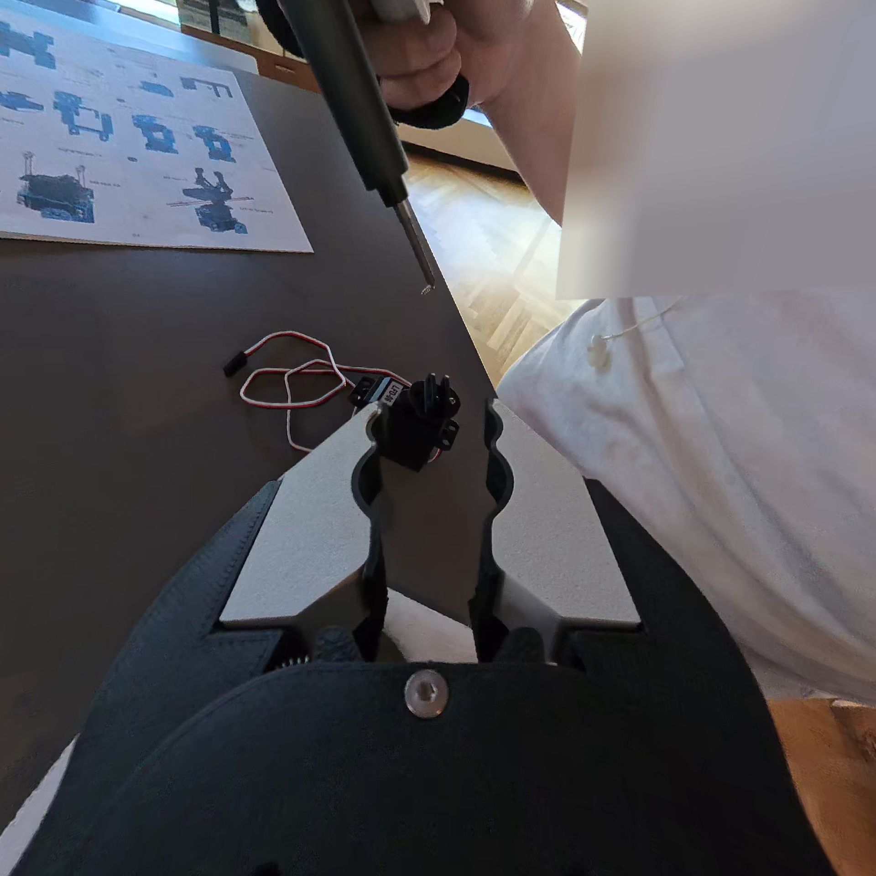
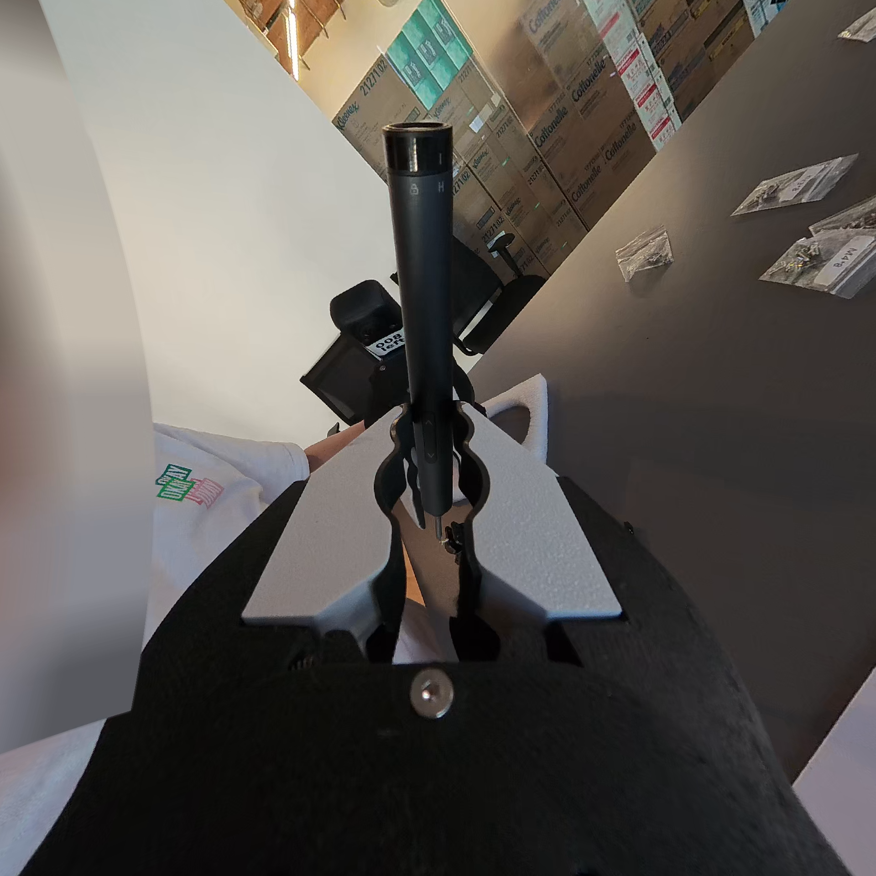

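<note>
Left gripper [image 1: 432, 412]: fingers are standing wide apart, gripping nothing. A small black servo [image 1: 407, 441] is lying on the table [image 1: 142, 474] at the fingertips, hard against the tip of the left finger and apart from the right finger; whether it is actually touching the left tip is hard to tell. A black horn is sticking up from its top. Its red-white-black wire [image 1: 294, 374] is looping over the table beyond the left finger and ending in a black plug [image 1: 231, 367]. Far beyond the left finger a printed sheet [image 1: 142, 142] of blue part drawings is lying flat. Right gripper [image 2: 430, 412]: fingers are closing on a dark pen-type screwdriver [image 2: 419, 284], clamping its lower barrel at the fingertips, with the cap end pointing away beyond the tips and the bit pointing back between the fingers. In the left wrist view the driver is slanting down from above, with its bit hanging over the table edge, well beyond the servo and not touching it; something tiny, too small to identify, is clinging to the bit's tip. Containers: clear bags [image 2: 644, 253] of small metal hardware are lying on the table off beyond the right finger, all apparently sealed. Cardboard boxes [image 2: 521, 142] are stacked far beyond the fingertips, closed, contents hidden.
</note>
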Available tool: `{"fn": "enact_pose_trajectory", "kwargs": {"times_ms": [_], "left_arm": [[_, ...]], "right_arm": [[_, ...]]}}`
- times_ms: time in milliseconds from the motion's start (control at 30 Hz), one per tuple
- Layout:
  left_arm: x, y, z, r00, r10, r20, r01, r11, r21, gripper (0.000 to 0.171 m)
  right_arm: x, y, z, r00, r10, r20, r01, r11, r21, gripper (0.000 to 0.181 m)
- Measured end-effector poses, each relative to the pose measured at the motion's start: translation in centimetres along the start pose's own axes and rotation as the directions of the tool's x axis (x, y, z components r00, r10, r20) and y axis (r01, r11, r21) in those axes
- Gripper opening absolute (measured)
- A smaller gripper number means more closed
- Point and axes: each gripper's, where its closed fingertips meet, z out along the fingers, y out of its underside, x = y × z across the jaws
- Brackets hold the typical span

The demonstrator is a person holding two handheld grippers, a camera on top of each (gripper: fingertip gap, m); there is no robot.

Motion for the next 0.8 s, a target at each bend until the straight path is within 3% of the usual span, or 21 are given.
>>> {"fn": "enact_pose_trajectory", "kwargs": {"times_ms": [400,800], "left_arm": [[0.7,-0.1,1.2,0.994,0.103,0.031,-0.101,0.994,-0.045,0.040],[0.8,-0.1,1.3,0.997,0.076,0.023,-0.075,0.997,-0.016,0.037]], "right_arm": [[0.0,-0.2,0.2,1.000,-0.004,0.002,0.004,1.000,-0.003,0.015],[0.6,0.1,0.1,1.000,0.003,0.007,-0.003,1.000,-0.014,0.015]]}}
